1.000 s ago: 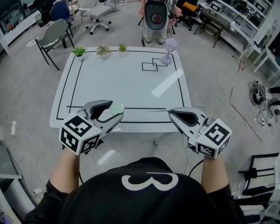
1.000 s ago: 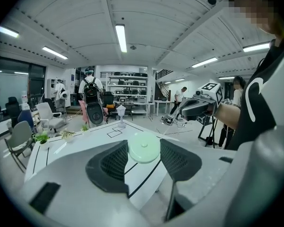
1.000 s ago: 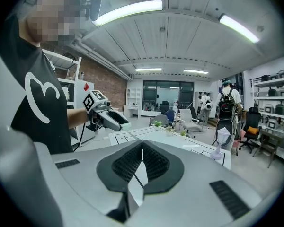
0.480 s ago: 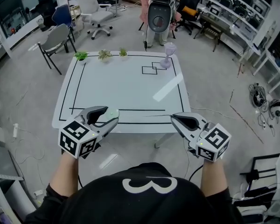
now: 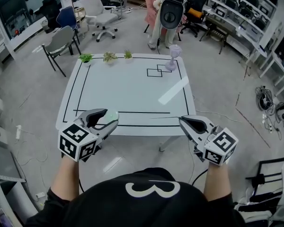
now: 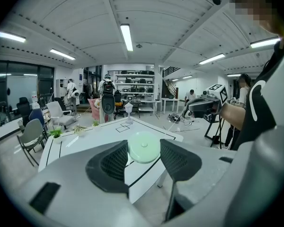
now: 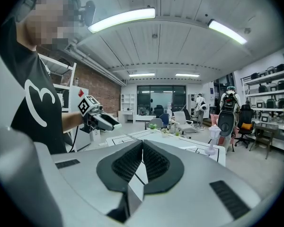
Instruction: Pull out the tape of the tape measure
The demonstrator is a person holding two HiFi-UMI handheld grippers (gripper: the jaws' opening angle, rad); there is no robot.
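A round pale-green tape measure (image 5: 112,114) sits between the jaws of my left gripper (image 5: 111,117), which are closed on its sides; the left gripper view shows its flat face (image 6: 143,147) between the two pads. My right gripper (image 5: 181,119) is shut, pinching the end of the thin tape (image 5: 164,117). That tape shows as a fine line stretching left over the near edge of the white table (image 5: 128,86). In the right gripper view a pale strip (image 7: 141,173) runs down from the closed pads. Both grippers hover at the table's near edge, apart from each other.
Three small potted plants (image 5: 110,56) and a lilac goblet-shaped ornament (image 5: 173,56) stand at the table's far edge. Black lines are marked on the tabletop. Office chairs (image 5: 60,40) and a standing machine (image 5: 171,14) lie beyond; cables (image 5: 265,100) lie on the floor at right.
The two grippers have drawn further apart, the right one shifting right and nearer to me. The left keeps its hold on the tape measure. The head view has shifted slightly.
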